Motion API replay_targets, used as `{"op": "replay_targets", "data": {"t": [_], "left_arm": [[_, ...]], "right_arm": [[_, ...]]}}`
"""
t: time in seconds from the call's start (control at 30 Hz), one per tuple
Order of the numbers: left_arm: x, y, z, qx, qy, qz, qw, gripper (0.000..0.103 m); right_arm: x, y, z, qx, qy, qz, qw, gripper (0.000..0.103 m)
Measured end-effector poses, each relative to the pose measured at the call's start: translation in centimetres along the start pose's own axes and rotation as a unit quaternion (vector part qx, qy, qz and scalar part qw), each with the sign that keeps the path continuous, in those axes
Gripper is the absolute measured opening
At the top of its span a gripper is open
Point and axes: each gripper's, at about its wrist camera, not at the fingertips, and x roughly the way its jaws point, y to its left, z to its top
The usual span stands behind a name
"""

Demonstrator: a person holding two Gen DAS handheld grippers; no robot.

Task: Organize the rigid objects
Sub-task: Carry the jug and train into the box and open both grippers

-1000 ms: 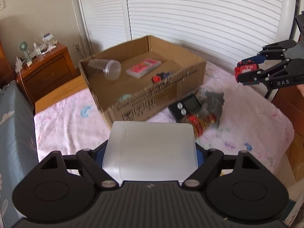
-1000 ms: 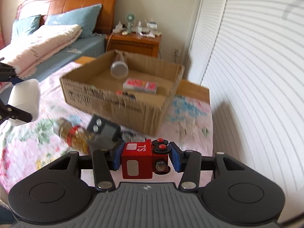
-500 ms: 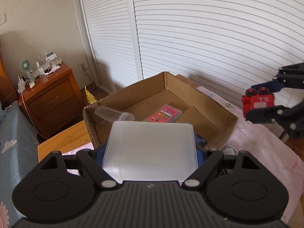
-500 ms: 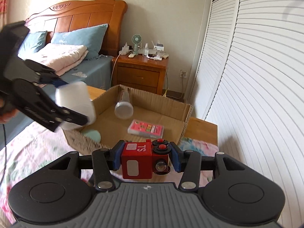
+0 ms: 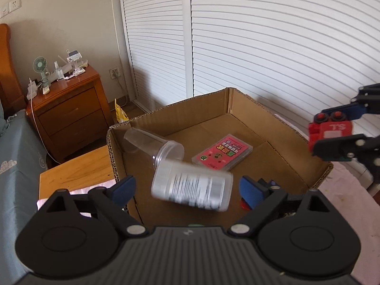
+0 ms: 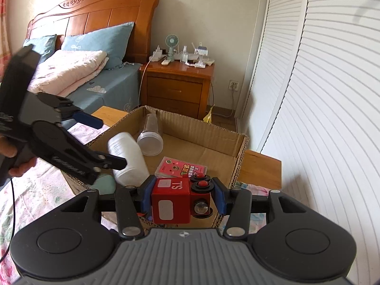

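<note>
Two views. Left wrist: the cardboard box (image 5: 273,130) is already holding a clear cup (image 5: 154,146) and a pink card case (image 5: 222,152); the left gripper (image 5: 187,187) is standing spread, a blurred white bottle (image 5: 192,188) dropping between its fingers. Right wrist: the right gripper (image 6: 181,196) is pinching a red toy block (image 6: 175,201) above the box's near edge, not yet deposited.
</note>
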Motion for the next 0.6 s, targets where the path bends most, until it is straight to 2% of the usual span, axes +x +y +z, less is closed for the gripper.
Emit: {"op": "replay_targets", "data": {"t": [0.17,0.33,0.4,0.47,0.6], "left_arm": [[-2.0,0.2,-1.5,-0.018,0.008,-0.014,0.9997,0.098],[-4.1,-0.4,-3.4,-0.025,0.007,0.0,0.9997,0.099],[-5.0,-0.6,-4.1,-0.028,0.005,-0.006,0.9996,0.099],[-5.8,-0.8,-4.6,-0.028,-0.001,-0.012,0.9995,0.099],[-6.8,-1.5,-5.4,-0.012,-0.007,-0.002,0.9999,0.1]], "right_arm": [[2.1,-0.2,0.8,0.0,0.019,0.005,1.0,0.055],[4.4,-0.6,2.7,0.001,0.033,0.006,0.999,0.055],[5.6,-0.9,3.6,0.001,0.037,0.005,0.999,0.055],[6.8,-1.2,4.7,0.003,0.042,0.004,0.999,0.055],[9.3,-1.9,6.6,0.012,0.053,-0.002,0.999,0.055]]}}
